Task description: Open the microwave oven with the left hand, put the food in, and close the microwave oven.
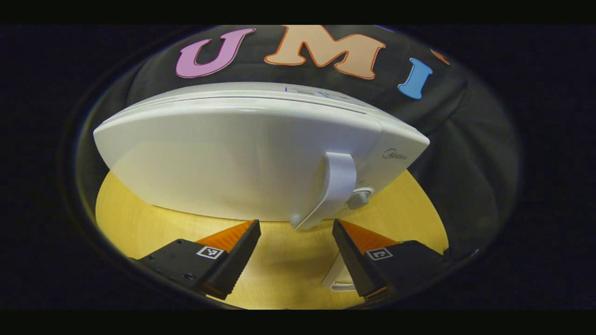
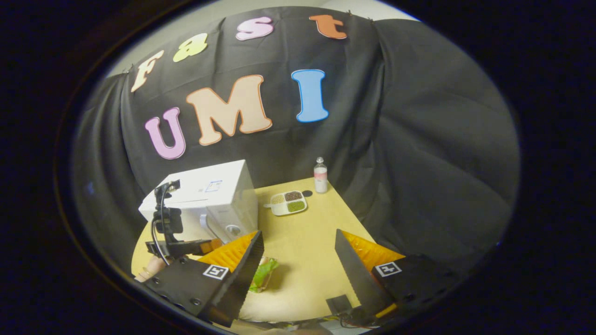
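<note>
Task barely begun: white microwave [image 1: 242, 153] on the wooden surface [image 1: 288, 260] with door shut, left gripper [image 1: 296, 228] jaws spread just short of its handle [image 1: 333, 188], right gripper [image 2: 298, 246] jaws apart and empty above the green-wrapped food [image 2: 263, 273], not yet loaded.

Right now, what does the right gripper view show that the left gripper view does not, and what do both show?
Right gripper view: a clear bottle with a pink label, a white divided tray of grains, green-wrapped food, and the left gripper near the oven. Left gripper view: the white curved door handle close up, just beyond that open gripper. Both: the white microwave oven, door closed, on the yellow wooden table.
</note>
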Demonstrator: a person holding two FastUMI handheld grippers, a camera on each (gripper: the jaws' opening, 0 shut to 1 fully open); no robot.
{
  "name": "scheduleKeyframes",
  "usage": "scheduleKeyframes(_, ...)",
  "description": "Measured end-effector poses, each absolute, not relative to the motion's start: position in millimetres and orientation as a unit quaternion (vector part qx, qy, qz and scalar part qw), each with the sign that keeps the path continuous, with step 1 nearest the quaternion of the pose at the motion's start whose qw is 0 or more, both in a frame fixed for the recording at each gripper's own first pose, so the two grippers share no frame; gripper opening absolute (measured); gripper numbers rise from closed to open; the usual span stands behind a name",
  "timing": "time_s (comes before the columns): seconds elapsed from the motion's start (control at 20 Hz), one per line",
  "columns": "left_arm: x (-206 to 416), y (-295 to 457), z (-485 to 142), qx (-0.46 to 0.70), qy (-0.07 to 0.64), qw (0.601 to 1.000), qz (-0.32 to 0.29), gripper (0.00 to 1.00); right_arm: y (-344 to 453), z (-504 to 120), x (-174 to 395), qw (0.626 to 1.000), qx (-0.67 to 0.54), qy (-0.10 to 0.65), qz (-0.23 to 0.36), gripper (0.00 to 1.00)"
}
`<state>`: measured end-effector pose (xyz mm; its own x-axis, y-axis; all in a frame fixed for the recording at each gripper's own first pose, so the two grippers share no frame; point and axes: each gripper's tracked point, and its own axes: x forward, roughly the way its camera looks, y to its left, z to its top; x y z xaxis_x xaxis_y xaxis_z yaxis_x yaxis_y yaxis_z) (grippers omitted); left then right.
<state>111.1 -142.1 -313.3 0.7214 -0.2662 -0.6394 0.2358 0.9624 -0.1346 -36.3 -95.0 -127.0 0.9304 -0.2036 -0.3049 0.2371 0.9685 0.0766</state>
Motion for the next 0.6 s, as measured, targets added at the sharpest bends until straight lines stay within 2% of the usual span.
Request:
scheduleKeyframes(0.05,114,-146,-316,-0.020,0.348,0.928,-0.135,0.95,-98,-129,-36,0.980,0.066,0.151,-0.112,0.92)
scheduleKeyframes(0.2,120,-153,-320,-0.013,0.349,0.928,-0.130,0.90,-104,-130,-34,0.978,0.094,0.154,-0.108,0.92)
scheduleKeyframes(0.25,121,-155,-321,-0.012,0.348,0.929,-0.127,0.82,-106,-129,-34,0.978,0.100,0.152,-0.106,0.92)
scheduleKeyframes(0.4,126,-157,-323,-0.006,0.348,0.929,-0.122,0.72,-117,-124,-33,0.979,0.103,0.142,-0.108,0.89)
scheduleKeyframes(0.45,127,-158,-324,-0.004,0.348,0.930,-0.120,0.77,-120,-126,-33,0.978,0.104,0.142,-0.109,0.89)
scheduleKeyframes(0.5,130,-158,-324,-0.001,0.347,0.930,-0.117,0.65,-123,-127,-34,0.978,0.105,0.142,-0.110,0.89)
scheduleKeyframes(0.55,131,-158,-325,0.002,0.347,0.931,-0.114,0.68,-125,-128,-34,0.978,0.107,0.143,-0.112,0.89)
scheduleKeyframes(0.6,133,-157,-325,0.004,0.346,0.932,-0.108,0.55,-128,-131,-35,0.977,0.110,0.145,-0.113,0.89)
